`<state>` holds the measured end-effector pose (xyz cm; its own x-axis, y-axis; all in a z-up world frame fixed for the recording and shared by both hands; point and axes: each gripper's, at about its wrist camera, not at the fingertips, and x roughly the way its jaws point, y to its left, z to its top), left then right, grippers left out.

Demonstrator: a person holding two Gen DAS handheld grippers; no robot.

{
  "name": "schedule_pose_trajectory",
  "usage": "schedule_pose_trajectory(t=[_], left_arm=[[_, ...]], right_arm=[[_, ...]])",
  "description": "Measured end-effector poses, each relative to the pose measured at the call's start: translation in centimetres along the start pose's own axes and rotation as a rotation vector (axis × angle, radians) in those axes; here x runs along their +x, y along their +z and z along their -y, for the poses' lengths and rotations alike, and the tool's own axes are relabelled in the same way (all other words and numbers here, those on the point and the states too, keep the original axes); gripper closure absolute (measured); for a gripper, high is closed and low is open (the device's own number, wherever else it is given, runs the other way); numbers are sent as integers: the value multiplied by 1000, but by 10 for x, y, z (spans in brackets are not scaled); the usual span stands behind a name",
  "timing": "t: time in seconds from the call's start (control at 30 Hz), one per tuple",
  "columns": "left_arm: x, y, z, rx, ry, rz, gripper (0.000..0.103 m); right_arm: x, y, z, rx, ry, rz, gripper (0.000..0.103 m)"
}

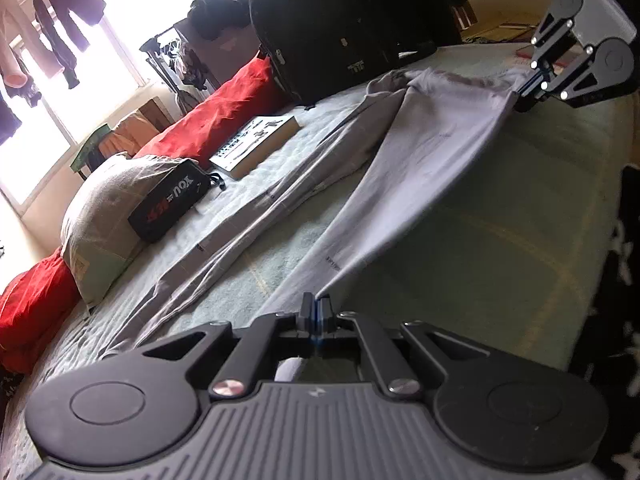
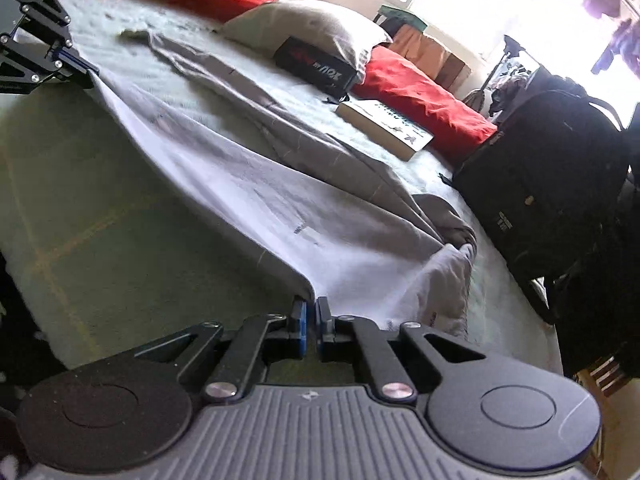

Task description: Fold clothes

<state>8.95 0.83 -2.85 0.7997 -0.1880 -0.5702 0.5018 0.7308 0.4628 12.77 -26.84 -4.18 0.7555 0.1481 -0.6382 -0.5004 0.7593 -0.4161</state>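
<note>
A lived-in home bedroom. Pale green checked bedsheet (image 1: pixel 500 240) across a bed, grey pillow (image 2: pixel 312 28) and red cushions (image 1: pixel 224 116) along the far side, thick paperback book (image 1: pixel 256 146) nearby, bulky black backpack (image 2: pixel 552 168) at right, laundry hanging (image 1: pixel 68 12) by the bright window (image 1: pixel 132 40).

Backpack (image 2: pixel 560 184) cut off at right; book (image 1: pixel 256 146) print unreadable.

The right gripper (image 2: pixel 311 312) at 6 o'clock pinches the near edge of grey trousers (image 2: pixel 248 184) spread over the bed (image 2: pixel 100 220); the left gripper (image 2: pixel 90 68) at 10 o'clock clamps the far hem, lifting that edge taut; a book (image 2: pixel 384 124) lies at 1 o'clock
</note>
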Motion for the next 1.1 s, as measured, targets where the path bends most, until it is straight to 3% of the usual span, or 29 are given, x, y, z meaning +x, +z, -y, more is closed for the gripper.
schedule_pose_trajectory(t=[0.23, 0.5, 0.53, 0.57, 0.63, 0.8, 0.87, 1.1], left_arm=[[-24, 2, 16, 6, -68, 16, 103], [-23, -13, 40, 24, -146, -60, 103], [-22, -15, 42, 19, -152, -67, 97], [-23, -16, 43, 10, -156, -68, 92], [-28, -16, 46, 7, -163, -62, 92], [-36, -14, 56, 59, -148, -43, 87], [-34, -13, 59, 76, -133, -40, 82], [-26, 0, 67, 56, -162, 5, 78]], right_arm=[[-20, -20, 7, 48, 10, -9, 97], [-40, -60, 13, 195, 37, -47, 99], [-41, -63, 15, 229, 42, -47, 97], [-42, -67, 19, 278, 48, -43, 93], [-43, -74, 27, 383, 70, -32, 84], [-39, -89, 52, 649, 157, 8, 41], [-33, -97, 60, 741, 185, 15, 40], [3, -141, 103, 1121, 263, 65, 40]])
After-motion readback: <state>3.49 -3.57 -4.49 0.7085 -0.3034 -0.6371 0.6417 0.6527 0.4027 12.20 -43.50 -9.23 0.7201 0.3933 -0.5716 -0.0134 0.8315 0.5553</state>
